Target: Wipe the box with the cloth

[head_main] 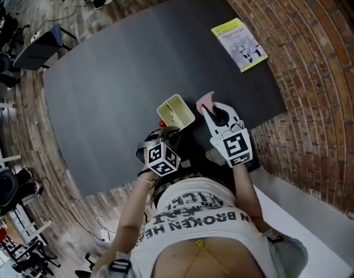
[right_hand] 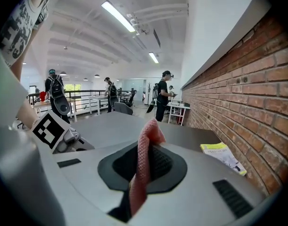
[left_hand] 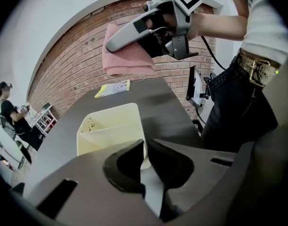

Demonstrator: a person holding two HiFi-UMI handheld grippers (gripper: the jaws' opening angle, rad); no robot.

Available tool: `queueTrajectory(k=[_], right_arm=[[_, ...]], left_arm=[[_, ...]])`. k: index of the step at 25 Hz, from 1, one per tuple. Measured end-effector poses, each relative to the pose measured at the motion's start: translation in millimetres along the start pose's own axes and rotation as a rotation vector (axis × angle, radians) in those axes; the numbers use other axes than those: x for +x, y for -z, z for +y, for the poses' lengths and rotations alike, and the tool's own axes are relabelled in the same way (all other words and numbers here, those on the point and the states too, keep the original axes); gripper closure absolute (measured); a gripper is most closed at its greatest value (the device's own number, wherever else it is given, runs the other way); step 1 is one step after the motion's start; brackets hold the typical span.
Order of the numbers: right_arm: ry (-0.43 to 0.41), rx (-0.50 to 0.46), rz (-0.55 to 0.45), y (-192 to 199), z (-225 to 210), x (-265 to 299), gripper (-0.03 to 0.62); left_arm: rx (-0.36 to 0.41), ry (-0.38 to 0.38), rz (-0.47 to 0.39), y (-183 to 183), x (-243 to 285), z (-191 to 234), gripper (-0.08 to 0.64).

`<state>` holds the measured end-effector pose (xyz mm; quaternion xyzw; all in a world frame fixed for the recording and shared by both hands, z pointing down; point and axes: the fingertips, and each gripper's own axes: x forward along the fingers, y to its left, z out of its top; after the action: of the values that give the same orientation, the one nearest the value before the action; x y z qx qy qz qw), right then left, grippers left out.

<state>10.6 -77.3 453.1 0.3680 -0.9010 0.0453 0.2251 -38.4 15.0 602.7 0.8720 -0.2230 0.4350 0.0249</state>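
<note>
Pinching the near wall of the cream box [head_main: 175, 112] at the table's [head_main: 119, 80] front edge, the left gripper [left_hand: 144, 149] steadies it; the right gripper [head_main: 218, 113] clamps the pink cloth [right_hand: 146, 140] just beside. Best wiped, I judge, with cloth pressed flat against a firmly held box

free: table [head_main: 124, 68] left and far | obstacles: box [head_main: 175, 112] near edge, booklet [head_main: 239, 43] far right
</note>
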Motion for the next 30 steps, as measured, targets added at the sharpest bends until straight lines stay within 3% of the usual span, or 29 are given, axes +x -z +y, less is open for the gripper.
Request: queueTrajectory(k=[9,17,24,30], right_arm=[[-0.136,-0.097,0.012,4,16,32,0.575],[-0.316,-0.234,0.064,35,25,64,0.575],[-0.500,-0.350,0.143,62,41,107,0.575],[-0.664,-0.546,0.250,92,61,131,0.575]], left_arm=[[-0.015,0.046,-0.034,26,-21,-6,0.523],[-0.094,0.066,-0.135,-2,-50,4,0.515],[-0.079,0.050,-0.067,0,-38,11,0.515],[-0.097,0.088,-0.064,3,-40,6,0.515]])
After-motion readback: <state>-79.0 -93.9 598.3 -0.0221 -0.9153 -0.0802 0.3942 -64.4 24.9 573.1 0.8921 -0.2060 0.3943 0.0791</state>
